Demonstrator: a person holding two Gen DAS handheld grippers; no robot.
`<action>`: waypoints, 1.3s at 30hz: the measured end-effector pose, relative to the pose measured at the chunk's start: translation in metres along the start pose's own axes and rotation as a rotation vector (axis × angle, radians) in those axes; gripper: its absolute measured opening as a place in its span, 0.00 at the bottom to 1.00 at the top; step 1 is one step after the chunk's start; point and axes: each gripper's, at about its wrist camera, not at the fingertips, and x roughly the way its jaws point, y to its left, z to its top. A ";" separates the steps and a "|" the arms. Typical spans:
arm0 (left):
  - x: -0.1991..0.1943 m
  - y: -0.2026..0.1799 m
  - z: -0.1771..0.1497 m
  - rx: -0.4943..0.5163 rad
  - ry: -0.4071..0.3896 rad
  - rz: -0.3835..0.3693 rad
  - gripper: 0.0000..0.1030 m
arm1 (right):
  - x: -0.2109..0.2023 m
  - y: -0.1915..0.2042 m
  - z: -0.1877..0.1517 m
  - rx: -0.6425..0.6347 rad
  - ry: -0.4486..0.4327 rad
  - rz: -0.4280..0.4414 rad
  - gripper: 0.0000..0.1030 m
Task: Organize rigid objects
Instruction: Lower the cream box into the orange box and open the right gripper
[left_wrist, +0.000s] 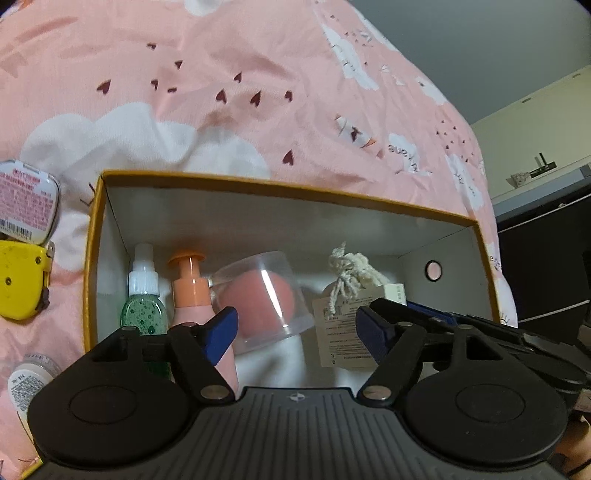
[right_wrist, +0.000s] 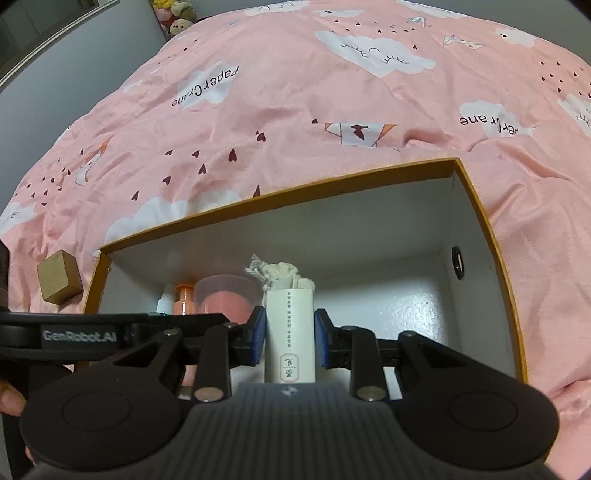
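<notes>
Pink cloud-print bedspread (right_wrist: 295, 110); on it, orange-rimmed white-lined cardboard box (right_wrist: 476, 206). Inside: white cylindrical tube (right_wrist: 290, 332), pinched by right gripper (right_wrist: 289, 334). Left gripper (left_wrist: 295, 328), spread, empty, partly hides pink pump bottle (left_wrist: 192, 295). Outside left: yellow tape measure (left_wrist: 20, 280), cut off.

The black left gripper with blue pads (left_wrist: 295, 328) angles downward, jaws spread, nothing between them; the matching right gripper (right_wrist: 289, 334), at its three o'clock, is clamped tight.

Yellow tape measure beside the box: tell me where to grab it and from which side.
Grip the yellow tape measure across its two flat faces, coming from above. It lies flat on the pink bedspread outside the box, under the tin, so lifting one edge first probably helps. The left gripper, open and empty, is nearer.
</notes>
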 end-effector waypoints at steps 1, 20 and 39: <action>-0.004 -0.002 0.000 0.015 -0.011 -0.004 0.77 | -0.001 0.000 0.000 0.001 0.000 0.001 0.26; -0.022 -0.014 -0.013 0.227 -0.090 0.090 0.64 | 0.024 -0.003 0.009 -0.070 0.059 -0.178 0.27; -0.046 -0.028 -0.026 0.315 -0.188 0.111 0.67 | 0.011 0.021 -0.004 -0.143 0.014 -0.194 0.41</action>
